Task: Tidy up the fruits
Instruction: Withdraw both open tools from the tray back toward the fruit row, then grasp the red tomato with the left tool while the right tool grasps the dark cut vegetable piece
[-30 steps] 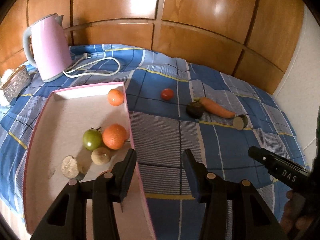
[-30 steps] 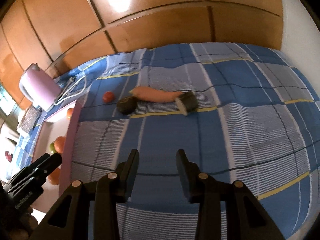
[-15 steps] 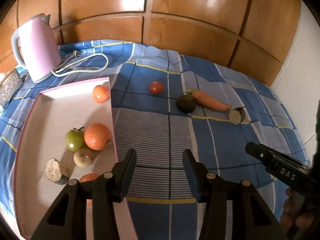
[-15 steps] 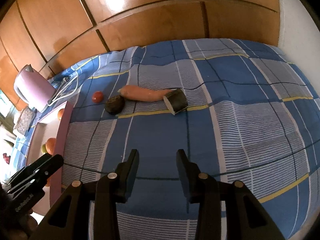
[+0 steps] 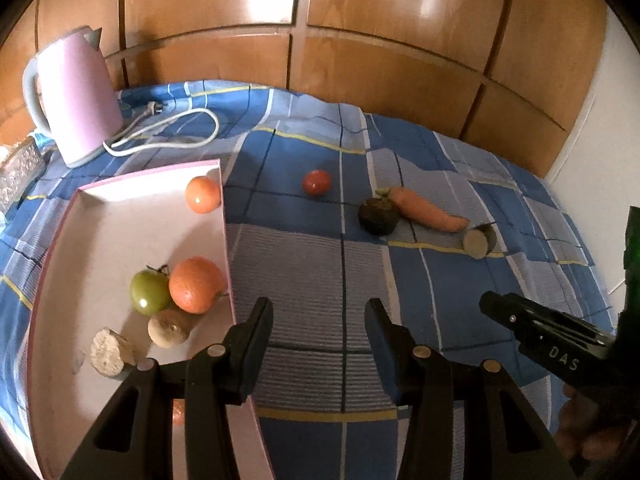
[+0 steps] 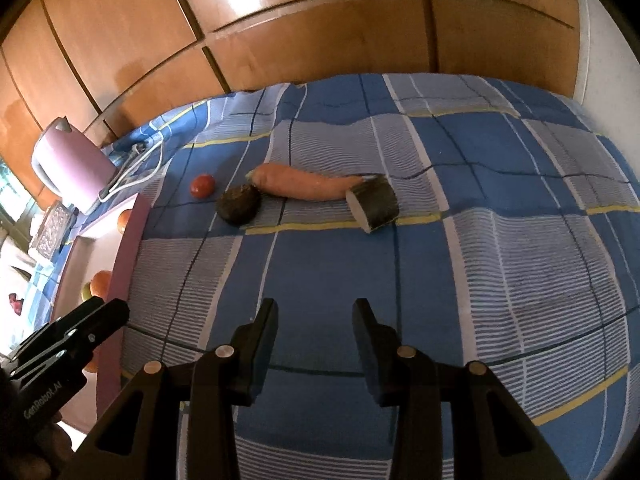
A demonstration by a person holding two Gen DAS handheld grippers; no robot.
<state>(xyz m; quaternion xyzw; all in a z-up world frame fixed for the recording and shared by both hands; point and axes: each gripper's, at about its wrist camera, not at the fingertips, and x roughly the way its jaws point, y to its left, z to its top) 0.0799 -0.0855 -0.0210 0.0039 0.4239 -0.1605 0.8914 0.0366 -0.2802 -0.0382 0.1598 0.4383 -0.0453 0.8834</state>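
Observation:
A pink-edged tray [image 5: 120, 184] lies on the left and holds two oranges [image 5: 195, 285], a green apple [image 5: 149, 293] and two pale pieces. On the blue checked cloth lie a red tomato [image 5: 317, 182], a dark round fruit [image 5: 378, 216], a carrot [image 5: 428, 210] and a cut dark-skinned piece [image 5: 479, 240]. They also show in the right wrist view: tomato [image 6: 202, 186], dark fruit [image 6: 239, 204], carrot [image 6: 306, 188], cut piece [image 6: 374, 208]. My left gripper [image 5: 318, 328] is open and empty beside the tray's right edge. My right gripper [image 6: 314, 330] is open and empty, well short of the carrot.
A pink kettle [image 5: 74, 96] with a white cord [image 5: 168, 134] stands at the back left. A silver box [image 5: 18, 170] sits at the far left. Wooden panels [image 5: 360, 40] close the back. A white wall [image 5: 592, 128] is at the right.
Both grippers have shifted a little to the right and forward, so the tray sits farther left in view. Nothing was picked up; both stay open.

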